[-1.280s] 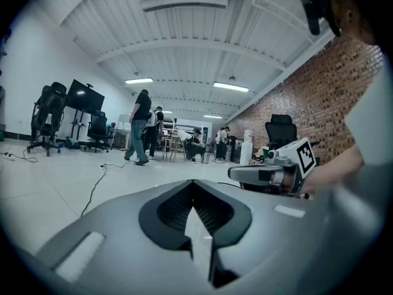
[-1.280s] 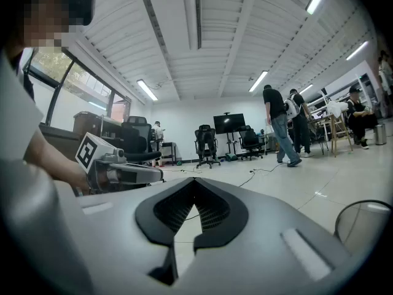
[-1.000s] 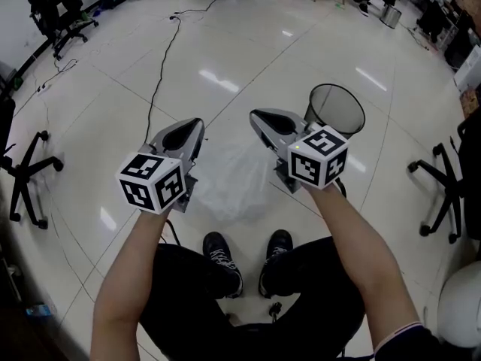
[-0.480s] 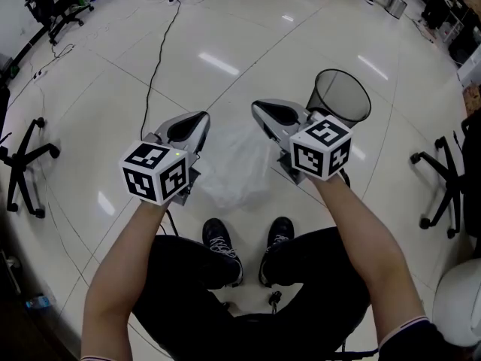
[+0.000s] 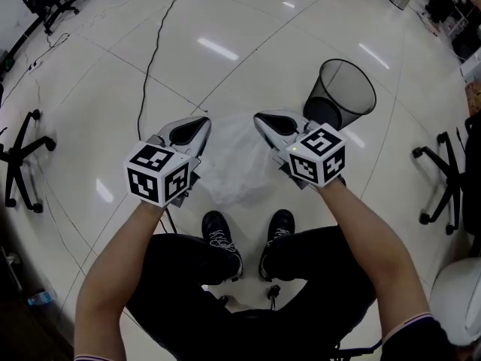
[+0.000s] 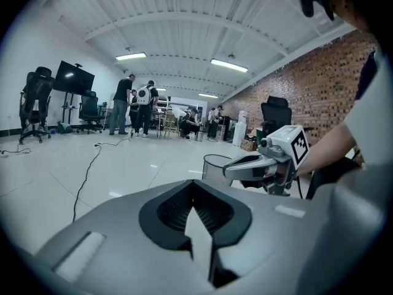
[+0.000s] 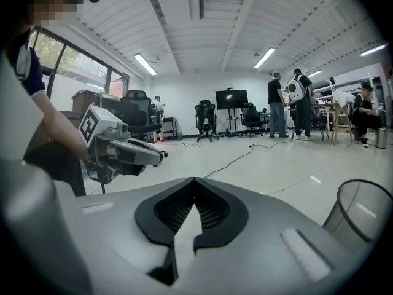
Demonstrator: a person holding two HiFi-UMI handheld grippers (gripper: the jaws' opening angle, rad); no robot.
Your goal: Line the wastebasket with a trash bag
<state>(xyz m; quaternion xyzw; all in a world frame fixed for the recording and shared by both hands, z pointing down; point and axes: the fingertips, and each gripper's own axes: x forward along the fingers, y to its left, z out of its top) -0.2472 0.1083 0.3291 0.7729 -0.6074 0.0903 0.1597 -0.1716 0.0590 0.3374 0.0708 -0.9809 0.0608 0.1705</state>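
A black mesh wastebasket [image 5: 343, 89] stands upright on the floor, beyond and to the right of my right gripper. A crumpled translucent trash bag [image 5: 237, 165] lies on the tiles in front of the person's shoes, below and between the two grippers. My left gripper [image 5: 201, 121] is shut and holds nothing. My right gripper [image 5: 259, 116] is also shut and empty. In the left gripper view the closed jaws [image 6: 195, 190] point toward the wastebasket [image 6: 214, 166] and the right gripper [image 6: 232, 171]. The right gripper view shows its shut jaws [image 7: 195, 186], the left gripper [image 7: 161, 159] and the wastebasket [image 7: 363, 212].
A black cable [image 5: 149, 62] runs across the white tiled floor at the left. Office chairs stand at the left [image 5: 19, 150] and right [image 5: 449, 179]. The person's black shoes [image 5: 222, 235] rest just behind the bag. People [image 6: 132, 103] stand far across the room.
Both grippers have come down toward the bag on the floor, side by side. Their jaws stayed shut. The bag and wastebasket have not moved.
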